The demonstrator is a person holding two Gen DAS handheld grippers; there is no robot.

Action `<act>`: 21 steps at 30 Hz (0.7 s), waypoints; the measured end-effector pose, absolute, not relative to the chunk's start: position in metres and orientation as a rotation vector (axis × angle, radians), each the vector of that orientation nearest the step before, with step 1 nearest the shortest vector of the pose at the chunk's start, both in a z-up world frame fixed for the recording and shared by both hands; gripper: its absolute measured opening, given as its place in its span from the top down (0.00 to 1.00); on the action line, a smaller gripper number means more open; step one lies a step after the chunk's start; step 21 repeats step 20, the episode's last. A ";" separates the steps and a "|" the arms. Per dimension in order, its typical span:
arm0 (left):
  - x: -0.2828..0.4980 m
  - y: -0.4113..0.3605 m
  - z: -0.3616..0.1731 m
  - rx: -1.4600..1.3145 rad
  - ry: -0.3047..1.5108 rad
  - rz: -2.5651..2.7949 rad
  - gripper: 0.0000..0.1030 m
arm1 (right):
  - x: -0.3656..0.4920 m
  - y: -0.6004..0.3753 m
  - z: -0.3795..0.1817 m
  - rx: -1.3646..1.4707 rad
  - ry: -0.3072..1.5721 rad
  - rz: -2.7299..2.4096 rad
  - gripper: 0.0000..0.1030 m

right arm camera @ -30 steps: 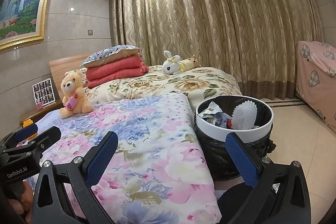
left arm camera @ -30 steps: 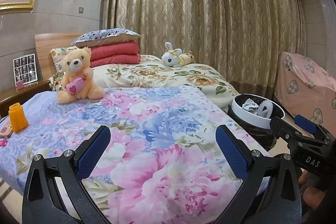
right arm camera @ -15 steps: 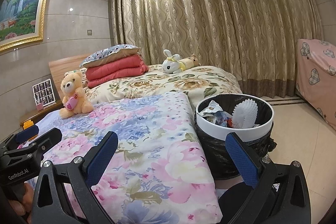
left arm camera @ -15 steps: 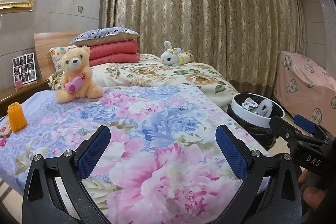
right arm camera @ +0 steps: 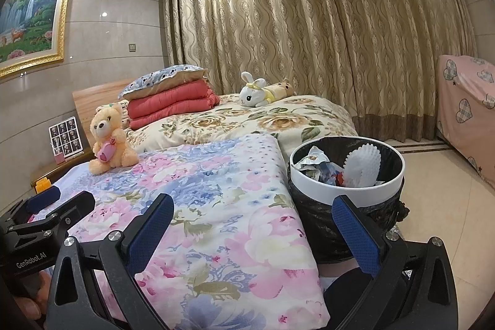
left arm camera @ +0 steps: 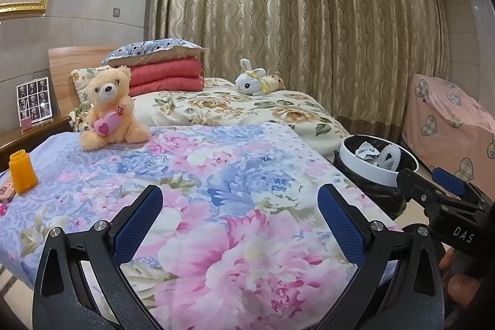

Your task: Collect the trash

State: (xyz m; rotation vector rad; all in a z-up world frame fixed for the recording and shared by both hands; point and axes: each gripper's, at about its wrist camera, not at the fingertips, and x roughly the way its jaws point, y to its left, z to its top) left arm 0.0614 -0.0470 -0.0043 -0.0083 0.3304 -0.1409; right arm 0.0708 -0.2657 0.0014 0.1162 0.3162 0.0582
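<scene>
Left gripper [left arm camera: 239, 214] hovers over the floral quilt [left arm camera: 216, 175] at the foot of the bed, jaws spread wide, nothing between the blue pads [left arm camera: 137, 226]; right gripper [right arm camera: 252, 231] also spread wide and empty, poised over the quilt's right edge with one finger in front of the trash bin [right arm camera: 346, 194]; each gripper shows at the edge of the other's view, a hand's fingers partly visible beneath.

Trash bin stands on the tiled floor [right arm camera: 433, 206] just beside the bed, white rim, black bag liner; inside it crumpled wrappers [right arm camera: 312, 164] and a white ridged foam piece [right arm camera: 362, 164], piled near the rim.

On the quilt: peach teddy bear [left arm camera: 108, 110] holding a pink heart pillow, sitting upright toward the head end; orange ridged item [left arm camera: 22, 172] standing at the left edge, a small pinkish object just beside it, too cut off to identify.

Farther back: folded red blankets [left arm camera: 167, 76] under a spotted pillow [left arm camera: 151, 50]; white bunny plush [left arm camera: 252, 81] lying on the cream floral bedspread; gold curtains behind; photo frame [left arm camera: 34, 99] on the nightstand at left; pink heart-patterned cover [left arm camera: 448, 119] at right.
</scene>
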 end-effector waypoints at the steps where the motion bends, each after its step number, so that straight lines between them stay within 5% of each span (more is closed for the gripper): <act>1: 0.061 -0.047 -0.004 -0.009 0.330 -0.142 0.00 | 0.069 -0.263 0.001 0.118 0.318 0.058 0.00; 21: 0.076 -0.035 -0.012 -0.051 0.396 -0.148 0.01 | 0.091 -0.266 0.001 0.159 0.405 0.095 0.00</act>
